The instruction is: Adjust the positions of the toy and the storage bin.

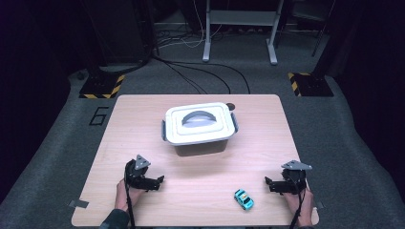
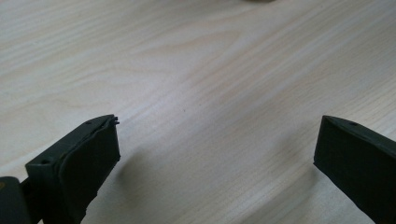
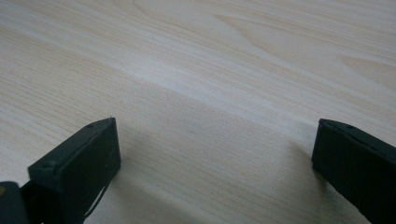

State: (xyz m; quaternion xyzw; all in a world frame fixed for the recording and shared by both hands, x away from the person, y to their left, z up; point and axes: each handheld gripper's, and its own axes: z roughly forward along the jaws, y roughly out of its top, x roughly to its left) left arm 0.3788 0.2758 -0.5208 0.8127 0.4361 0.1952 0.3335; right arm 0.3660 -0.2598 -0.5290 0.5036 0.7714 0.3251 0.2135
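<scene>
Pale wood counter point(image 1: 143, 119): carries all items.
Toy car point(image 1: 243, 199): turquoise, near edge, just beside right tongs point(image 1: 268, 183), within reach.
Left tongs point(image 1: 160, 181): wide open, empty.
Right tongs: wide open, empty.
Lidded storage box point(image 1: 200, 125): centred, closed, equally reachable.

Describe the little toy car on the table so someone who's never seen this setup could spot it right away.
Start at the wooden table and the white lidded storage box near its middle. Move toward the near edge on the right: the toy car sits just left of the right gripper. It is the small bright turquoise item, unlike the black grippers.
</scene>
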